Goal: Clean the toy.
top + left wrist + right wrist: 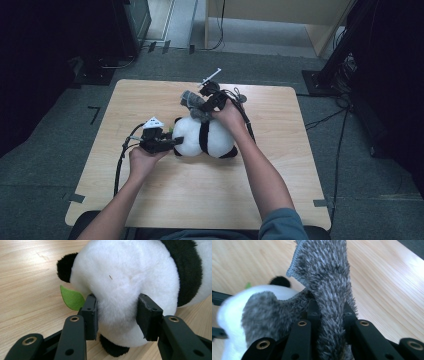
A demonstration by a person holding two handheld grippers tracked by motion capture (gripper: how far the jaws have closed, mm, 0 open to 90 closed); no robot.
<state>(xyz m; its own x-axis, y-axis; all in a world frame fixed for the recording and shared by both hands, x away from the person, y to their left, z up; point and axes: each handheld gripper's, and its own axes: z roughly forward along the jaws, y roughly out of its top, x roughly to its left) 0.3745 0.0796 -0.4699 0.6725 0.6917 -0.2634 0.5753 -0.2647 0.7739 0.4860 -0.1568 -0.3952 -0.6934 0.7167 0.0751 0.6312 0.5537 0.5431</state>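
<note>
Clamped on the white head of a plush panda [125,287], the left gripper [117,315], its two black pads pressed into the fur on either side (plush bulging between them). Seen from above at the panda's left end, same left gripper [167,142], held level in the person's left hand [142,160], cable trailing off toward the near edge of the table [150,95]. Just beside the panda's head, under one black ear, a green felt leaf [72,297] lying flat on the wood. Above the panda's black-banded back, the right gripper [329,312], jaws nipped tight on a strip of grey shaggy cloth [327,272] that stands up between them and folds over toward the panda's white fur. From the high view, right gripper [210,102] tipped down over the panda's far side, gripped by the right hand [230,117], grey cloth [192,102] bunched just behind the panda and touching its back. Panda [205,137] itself lying on its side near the middle of the table, between both hands. Beyond the panda, near the table's far edge, a small white syringe-like item [211,77] (too small to identify).
</note>
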